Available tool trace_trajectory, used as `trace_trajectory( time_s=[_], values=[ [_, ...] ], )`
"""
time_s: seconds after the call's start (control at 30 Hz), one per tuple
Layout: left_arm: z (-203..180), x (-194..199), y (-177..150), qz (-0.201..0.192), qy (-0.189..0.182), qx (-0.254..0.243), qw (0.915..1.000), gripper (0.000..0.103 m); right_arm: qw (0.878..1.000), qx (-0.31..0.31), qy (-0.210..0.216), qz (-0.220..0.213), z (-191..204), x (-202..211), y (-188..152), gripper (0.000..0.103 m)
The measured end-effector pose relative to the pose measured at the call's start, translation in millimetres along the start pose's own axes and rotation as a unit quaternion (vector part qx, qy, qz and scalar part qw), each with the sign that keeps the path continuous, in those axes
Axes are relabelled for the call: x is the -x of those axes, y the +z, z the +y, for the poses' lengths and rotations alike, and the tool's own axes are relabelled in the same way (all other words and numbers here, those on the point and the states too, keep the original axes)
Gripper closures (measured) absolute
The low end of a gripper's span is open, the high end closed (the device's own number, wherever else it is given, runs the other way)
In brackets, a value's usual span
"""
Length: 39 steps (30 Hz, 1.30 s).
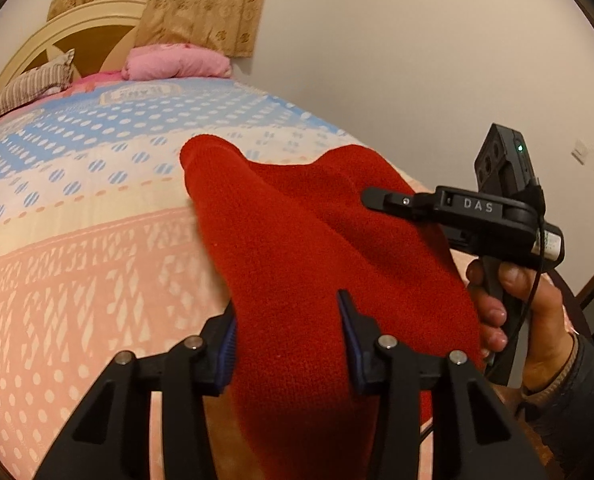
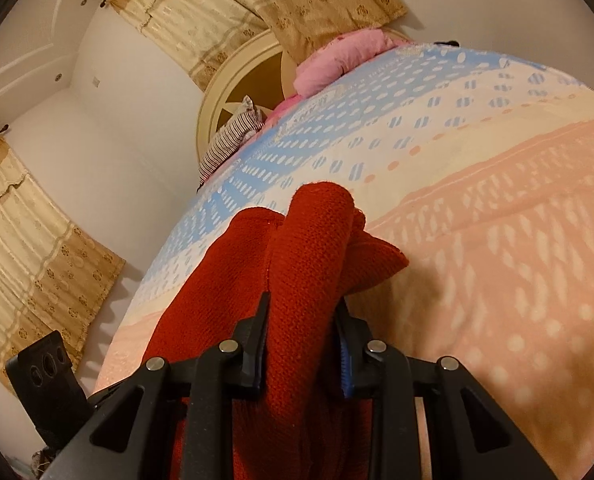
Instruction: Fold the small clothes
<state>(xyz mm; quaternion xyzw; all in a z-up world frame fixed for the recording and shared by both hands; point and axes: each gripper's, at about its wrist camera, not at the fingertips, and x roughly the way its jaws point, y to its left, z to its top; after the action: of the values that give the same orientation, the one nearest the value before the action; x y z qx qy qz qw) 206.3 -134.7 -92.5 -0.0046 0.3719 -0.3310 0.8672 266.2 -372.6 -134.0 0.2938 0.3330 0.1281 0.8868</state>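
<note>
Black fingers of the left gripper point(image 1: 287, 334) fill the bottom of the left wrist view, their blue pads closed on a thick fold of the red knit point(image 1: 297, 264), which bulges up between them and hides the pad faces. Its cloth rises in two humps over the bed point(image 1: 77, 264) and runs out of frame below, so its full shape cannot be made out. At right the right gripper point(image 1: 381, 200) reaches in from the side; only one finger shows clearly against the red, and its jaws cannot be read from here. A hand point(image 1: 521, 312) wraps its handle, with a dark sleeve cut off at the edge. Far back lie a pink pillow point(image 1: 177, 62), a striped pillow point(image 1: 29, 88) and a curtain point(image 1: 201, 4).

From the right wrist view, the right gripper point(image 2: 301, 312) pinches a rolled bunch of the red knit point(image 2: 309, 248) between both pads; the cloth spills forward over the fingertips and down past the bottom edge, covering most of the left pad. More of it hangs to the left, lifted off the bed point(image 2: 497, 260). At lower left a black block with round lenses is part of the left gripper point(image 2: 45, 376), its fingers out of sight.
</note>
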Motion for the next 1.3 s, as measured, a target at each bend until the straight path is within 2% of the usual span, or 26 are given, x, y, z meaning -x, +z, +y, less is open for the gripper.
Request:
trace_trajectory(
  time_s=[0.3,0.73,1.3],
  values=[
    [-38.6,17.0,-0.9,-0.017,-0.035,-0.028,0.9989,0.058,1.0,0.006,-0.004,-0.03,4.2,68.9,-12.3,0.076],
    [-90.8,23.0,-7.7,-0.014,-0.076,-0.072,0.9944,0.059,0.997,-0.007,-0.02,-0.072,-8.5,153.5,-38.5,0.076],
    [-155.6,18.7,-23.6,-0.003,-0.095,-0.126,0.9876,0.06,0.992,-0.023,-0.039,-0.117,-32.5,239.1,-59.0,0.076]
  ],
)
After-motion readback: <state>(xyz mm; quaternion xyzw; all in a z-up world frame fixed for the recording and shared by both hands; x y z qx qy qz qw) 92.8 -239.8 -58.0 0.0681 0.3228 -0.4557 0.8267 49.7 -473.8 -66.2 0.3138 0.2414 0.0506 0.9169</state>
